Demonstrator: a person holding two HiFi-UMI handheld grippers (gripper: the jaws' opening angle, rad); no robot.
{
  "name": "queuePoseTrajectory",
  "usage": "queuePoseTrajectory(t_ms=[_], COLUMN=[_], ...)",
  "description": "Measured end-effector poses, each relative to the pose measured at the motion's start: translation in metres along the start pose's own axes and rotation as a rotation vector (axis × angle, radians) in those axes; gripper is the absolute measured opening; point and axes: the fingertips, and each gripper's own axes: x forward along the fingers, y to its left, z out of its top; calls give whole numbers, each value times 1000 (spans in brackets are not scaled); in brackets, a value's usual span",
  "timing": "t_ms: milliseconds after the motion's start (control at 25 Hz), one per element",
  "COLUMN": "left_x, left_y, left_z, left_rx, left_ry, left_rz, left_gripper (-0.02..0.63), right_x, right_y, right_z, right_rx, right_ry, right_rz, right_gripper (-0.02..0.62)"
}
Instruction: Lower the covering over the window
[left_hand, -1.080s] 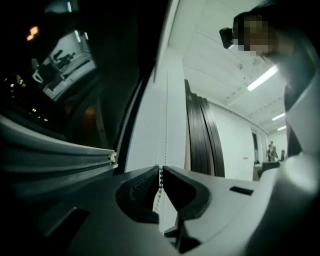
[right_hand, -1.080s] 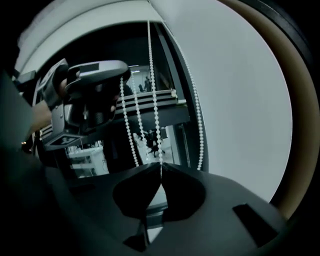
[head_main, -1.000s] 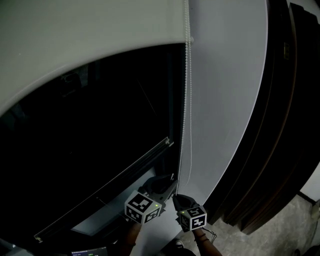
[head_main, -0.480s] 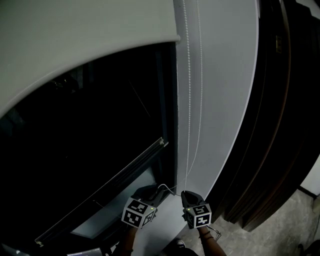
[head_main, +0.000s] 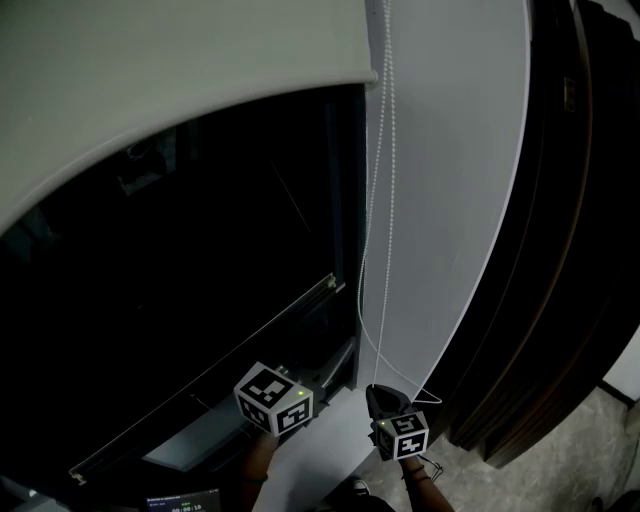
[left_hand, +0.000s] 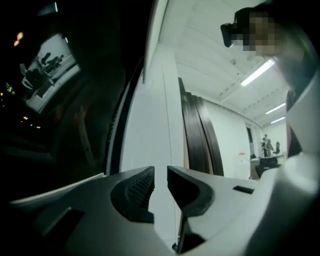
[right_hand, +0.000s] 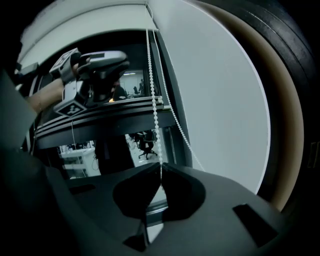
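the dark window (head_main: 200, 280) fills most of the head view, its glass black and bare over the greater part of its height. the pale roller blind (head_main: 150, 70), the covering in question, hangs only across the top of that window, with its bottom edge high up and a wide stretch of glass open below it down to the grey sill (head_main: 215, 430). to the right of the frame runs a plain white wall strip (head_main: 450, 200), and beyond that stand dark ribbed panels (head_main: 580, 260). low in the head view the two tools sit near each other, in front of the sill and the foot of the wall strip. the left claw (left_hand: 161, 175) points level at the white strip; its jaws stand a narrow gap apart and nothing lies between them, so it grips nothing. the right gripper view shows this same tool up beside the window frame, with a hand (right_hand: 45, 97) behind it. the right claw (right_hand: 160, 167) is pressed together on the bead chain (right_hand: 152, 75), which comes straight down along the blind's right edge and disappears between the closed tips. a second run of that chain slants away to the right of the tips, hanging slack against the wall strip.
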Motion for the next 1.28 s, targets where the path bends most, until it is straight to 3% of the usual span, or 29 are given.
queuePoseTrajectory(t_ms=[120, 200, 360, 480, 520, 640, 720, 840, 1000, 1080, 1160, 1280], left_x=[22, 33, 45, 44, 42, 33, 28, 24, 15, 10, 4, -8], left_y=[-15, -19, -23, -27, -27, -23, -19, -13, -5, -1, 1, 5], left_z=[22, 32, 46, 46, 46, 51, 50, 22, -30, -58, -90, -147], left_rx=[89, 107, 77, 105, 95, -4, 11, 97, -6, 14, 16, -36], left_ry=[-23, -36, -70, -71, -80, -149, -171, -90, -14, 46, 125, 256], left_rz=[-56, -72, -105, -116, -111, -100, -75, -31, 0, 27, 42, 58], left_gripper=[87, 87, 87, 68, 20, 14, 11, 9, 9, 9, 9, 9], right_x=[1, 0, -3, -5, -6, -10, -12, -16, -30, -38, -44, -53], right_y=[10, 15, 24, 29, 30, 35, 39, 48, 66, 66, 60, 51], right_z=[-1, -1, -3, -4, -4, -4, -7, -29, -77, -86, -75, -24], right_rx=[-2, -4, -2, 3, 2, 1, 5, 14, 38, -13, -37, -9], right_ry=[1, -1, -5, -13, -16, -25, -20, 39, 136, 139, 92, -23], right_rz=[22, 32, 45, 50, 51, 56, 63, 70, 95, 76, 52, 51], right_gripper=[14, 14, 14, 14, 14, 14, 14, 14, 14, 15, 15, 38])
